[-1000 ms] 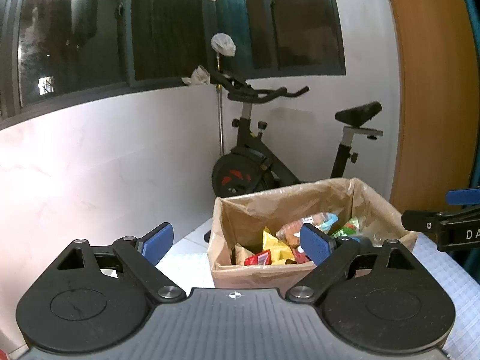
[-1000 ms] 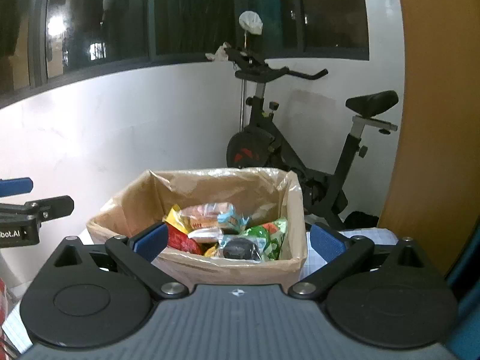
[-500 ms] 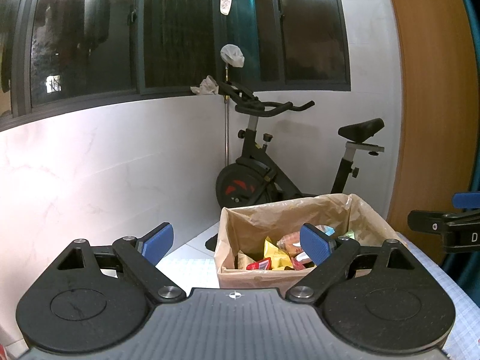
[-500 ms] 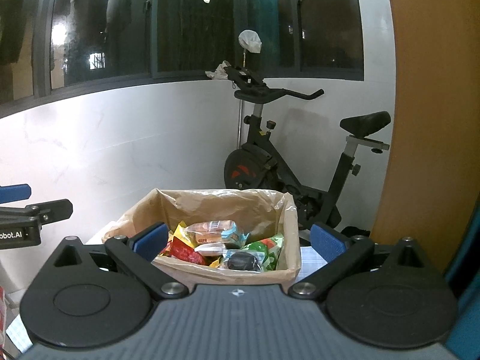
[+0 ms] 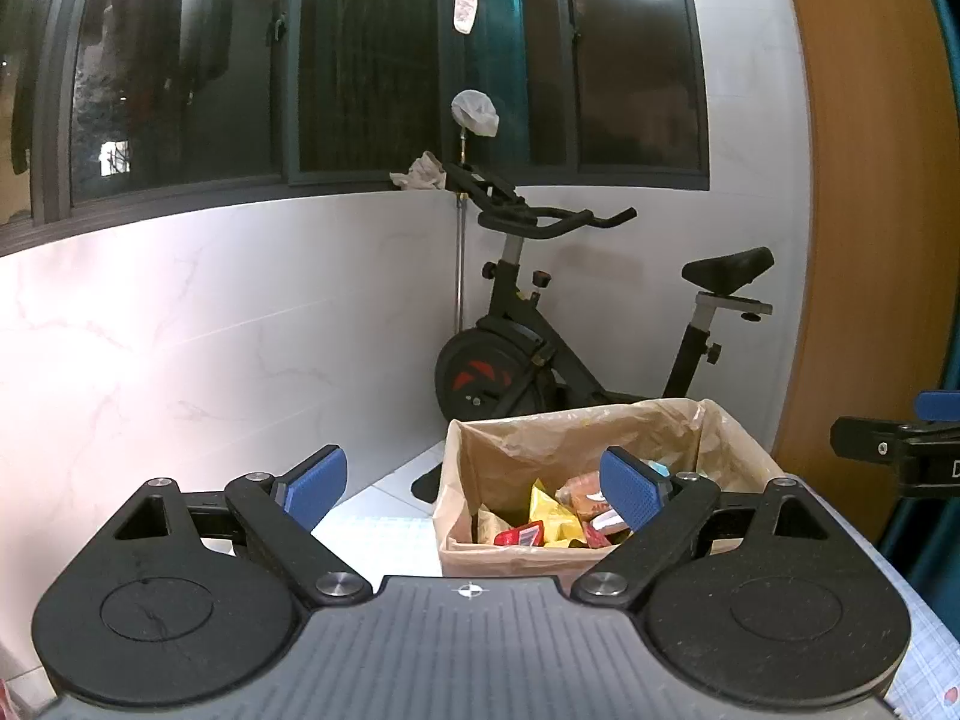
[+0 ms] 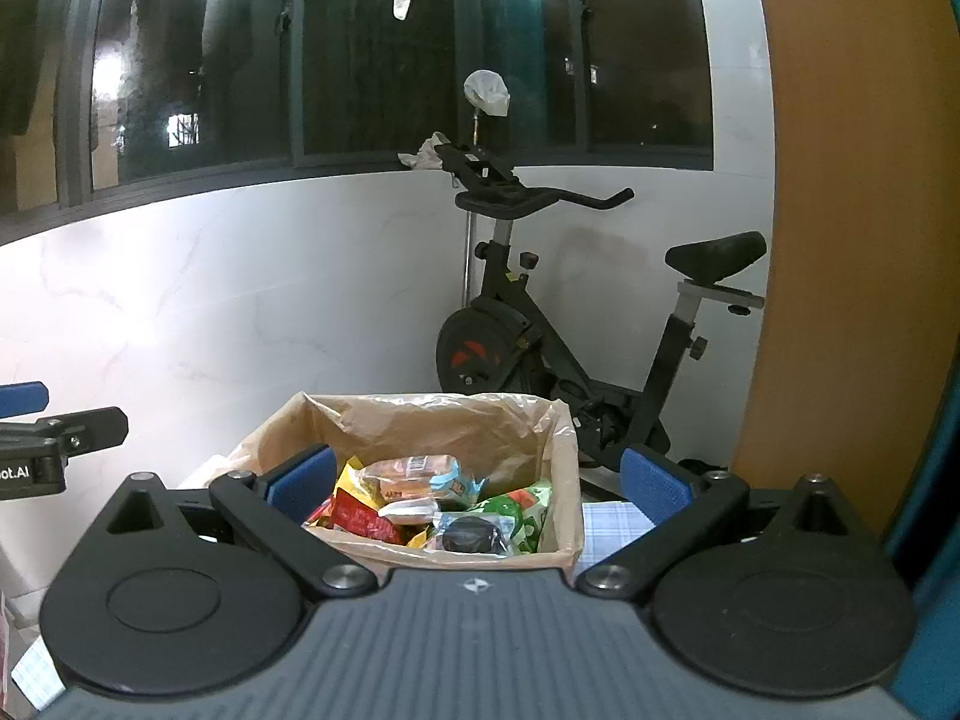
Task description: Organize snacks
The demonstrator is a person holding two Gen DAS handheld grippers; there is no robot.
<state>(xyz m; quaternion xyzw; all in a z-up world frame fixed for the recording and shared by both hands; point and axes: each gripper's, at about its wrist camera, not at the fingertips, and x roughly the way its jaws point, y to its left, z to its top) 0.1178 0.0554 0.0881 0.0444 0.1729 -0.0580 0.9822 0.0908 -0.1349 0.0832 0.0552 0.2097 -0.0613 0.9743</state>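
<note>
The left claw (image 5: 474, 485) is spread wide and holds nothing; it hangs above the tabletop (image 5: 384, 534), left of the box. The cardboard box (image 6: 420, 420), lined with a thin plastic bag, stands on the checked cloth of the tabletop and is full of snack packets (image 6: 420, 498): yellow, red, green and one dark round one. The right claw (image 6: 477, 483) is spread as well, empty, in front of the box. Behind the box an exercise bike (image 6: 540, 330) stands by the white wall.
</note>
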